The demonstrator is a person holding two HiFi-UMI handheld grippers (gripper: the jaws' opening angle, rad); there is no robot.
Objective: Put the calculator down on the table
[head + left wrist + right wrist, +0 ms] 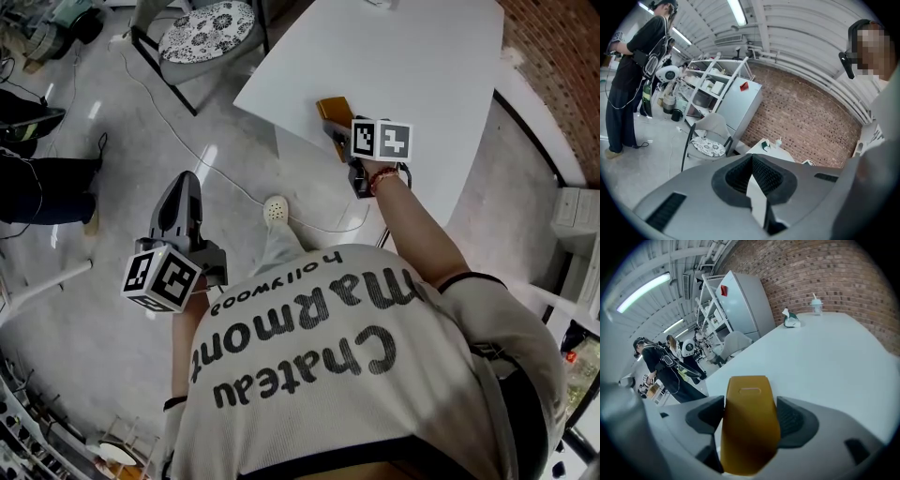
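The calculator [750,423] shows as a flat orange-yellow slab, its back up. My right gripper [751,420] is shut on it, both dark pads against its sides. From the head view the calculator [333,114] sticks out past the right gripper [339,141] over the near edge of the white table [412,66]; I cannot tell whether it touches the tabletop. My left gripper [180,208] hangs low at the left above the floor, away from the table. Seen from the left gripper view, the left gripper [757,194] has its jaws closed together, empty.
A chair with a patterned cushion [206,30] stands at the table's far left corner. A cup [815,304] and a small green object [790,320] sit at the table's far end by the brick wall. A cable [234,183] runs across the floor. People stand at the left [628,79].
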